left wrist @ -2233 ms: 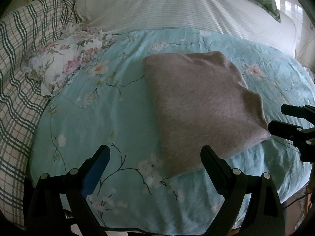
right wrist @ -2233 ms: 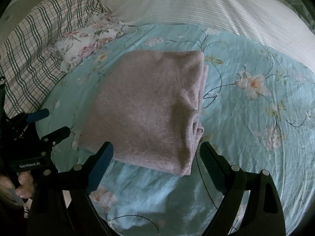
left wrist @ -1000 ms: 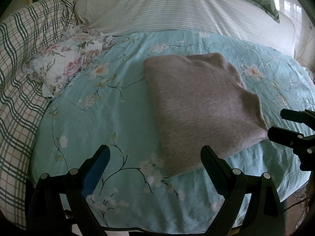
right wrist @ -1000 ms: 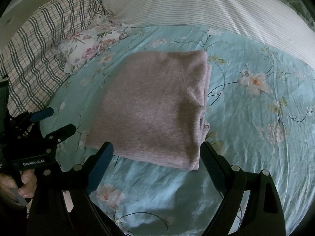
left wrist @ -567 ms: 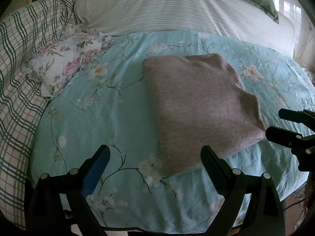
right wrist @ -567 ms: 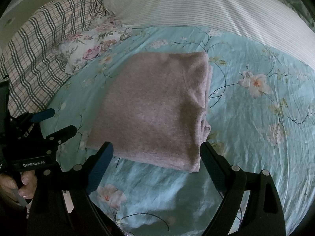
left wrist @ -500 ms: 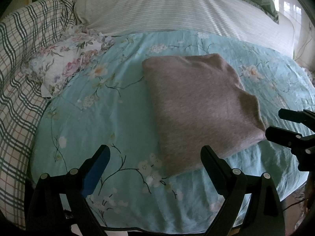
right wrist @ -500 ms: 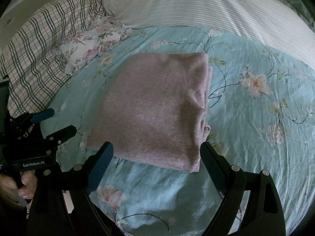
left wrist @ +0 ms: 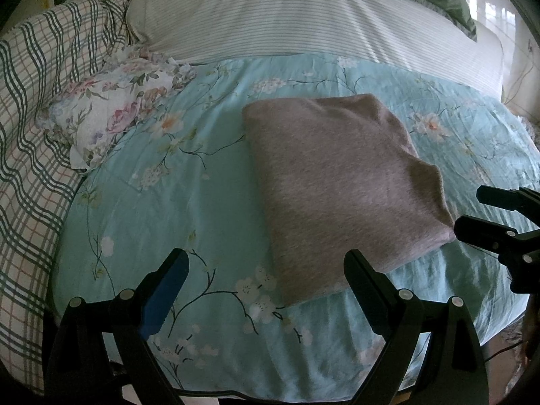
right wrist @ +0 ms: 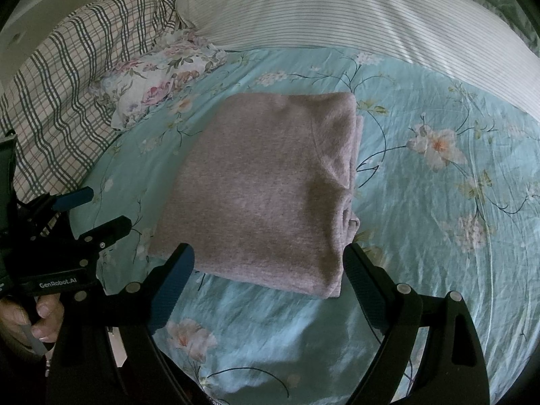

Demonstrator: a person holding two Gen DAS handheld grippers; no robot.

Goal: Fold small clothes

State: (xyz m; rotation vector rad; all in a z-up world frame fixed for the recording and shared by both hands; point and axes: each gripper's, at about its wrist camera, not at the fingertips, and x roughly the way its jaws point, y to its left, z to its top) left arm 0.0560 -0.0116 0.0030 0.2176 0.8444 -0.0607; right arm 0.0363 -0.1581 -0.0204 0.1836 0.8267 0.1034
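A pinkish-grey garment (left wrist: 341,182) lies folded into a thick rectangle on the teal floral bedsheet (left wrist: 189,202); it also shows in the right wrist view (right wrist: 270,189). My left gripper (left wrist: 265,266) is open and empty, held above the sheet just short of the fold's near left corner. My right gripper (right wrist: 268,263) is open and empty, its fingers spread at the garment's near edge without holding it. Each gripper shows in the other's view: the right one (left wrist: 486,216) and the left one (right wrist: 91,212).
A small floral cloth (left wrist: 111,111) lies bunched at the back left. A green plaid blanket (left wrist: 30,108) covers the left side. A white striped pillow (left wrist: 303,17) spans the back. The bed's near edge runs just below my grippers.
Almost nothing has moved. The right gripper has drawn back slightly, so the garment sits a little farther from it. Both grippers stay open.
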